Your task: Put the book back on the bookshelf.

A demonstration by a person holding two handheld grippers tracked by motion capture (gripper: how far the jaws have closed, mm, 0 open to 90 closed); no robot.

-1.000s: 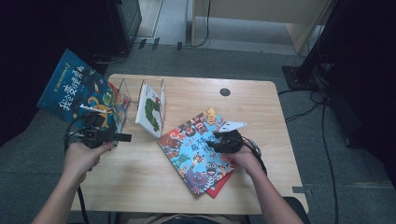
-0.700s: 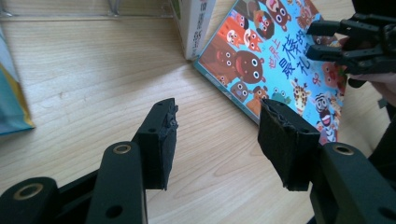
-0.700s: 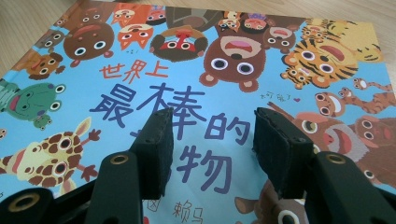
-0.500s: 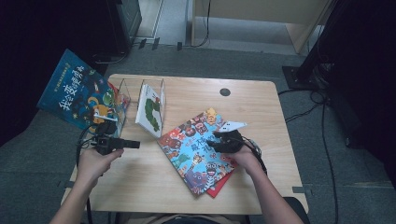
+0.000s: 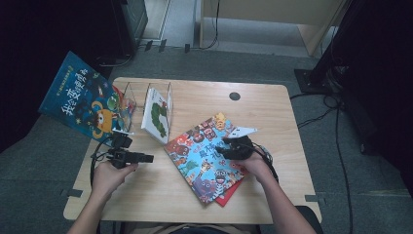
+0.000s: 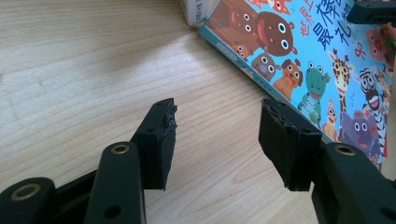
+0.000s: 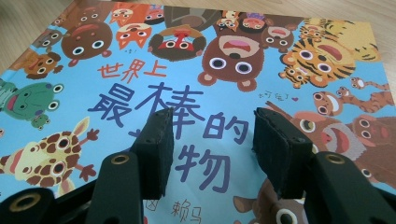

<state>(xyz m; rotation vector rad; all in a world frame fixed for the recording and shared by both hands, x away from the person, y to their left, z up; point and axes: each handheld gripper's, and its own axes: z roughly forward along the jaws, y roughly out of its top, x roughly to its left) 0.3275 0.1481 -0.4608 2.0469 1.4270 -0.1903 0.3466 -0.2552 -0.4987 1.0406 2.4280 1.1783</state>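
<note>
Animal book (image 5: 207,158) on table (image 5: 272,112) ctr, atop 2nd book (image 5: 230,195), rack (image 5: 158,100) behind-left

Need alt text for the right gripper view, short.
The right gripper, jaws open with nothing between them, hovers over a blue picture book covered in cartoon animals and Chinese title lettering. Wooden table shows along the top edge.

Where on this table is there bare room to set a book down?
Free: the far right corner of the table beyond the animal book, around the grommet hole, and the near left strip by the left gripper. Crowded: the clear rack at far left.
</note>
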